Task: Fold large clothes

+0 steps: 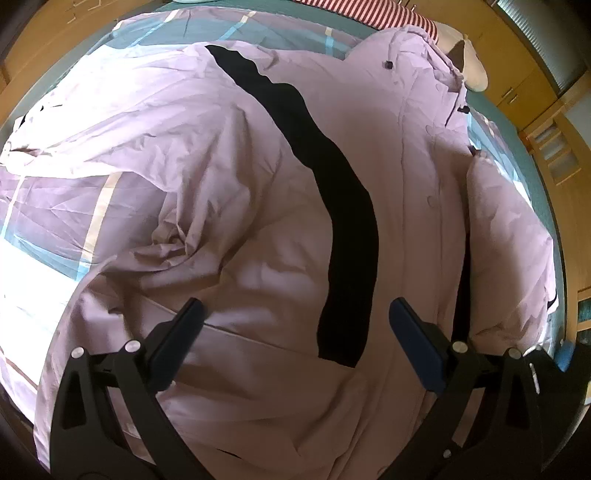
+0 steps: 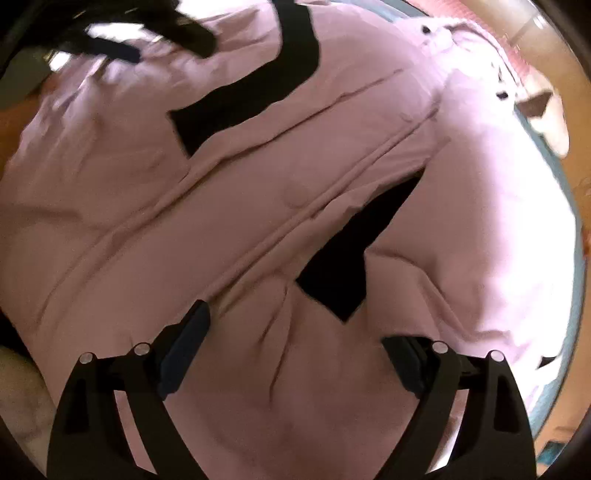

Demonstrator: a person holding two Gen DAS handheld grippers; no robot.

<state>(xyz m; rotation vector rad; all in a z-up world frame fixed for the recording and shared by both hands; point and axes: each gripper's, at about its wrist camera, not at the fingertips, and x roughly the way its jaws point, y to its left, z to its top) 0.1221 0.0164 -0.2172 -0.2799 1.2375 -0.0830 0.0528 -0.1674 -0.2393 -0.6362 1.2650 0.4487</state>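
A large lilac padded jacket with black stripes lies spread on a bed, front side up, snap placket running down it. Its left sleeve stretches out to the left. My left gripper is open and empty, just above the jacket's lower body. In the right wrist view the same jacket fills the frame, with a black panel near the middle. My right gripper is open and empty, close over the fabric. The other gripper shows blurred at the top left.
The bed has a teal, white and lilac checked sheet. A red-striped pillow and a white plush toy lie at the head. Wooden cupboards stand beyond the bed's right side.
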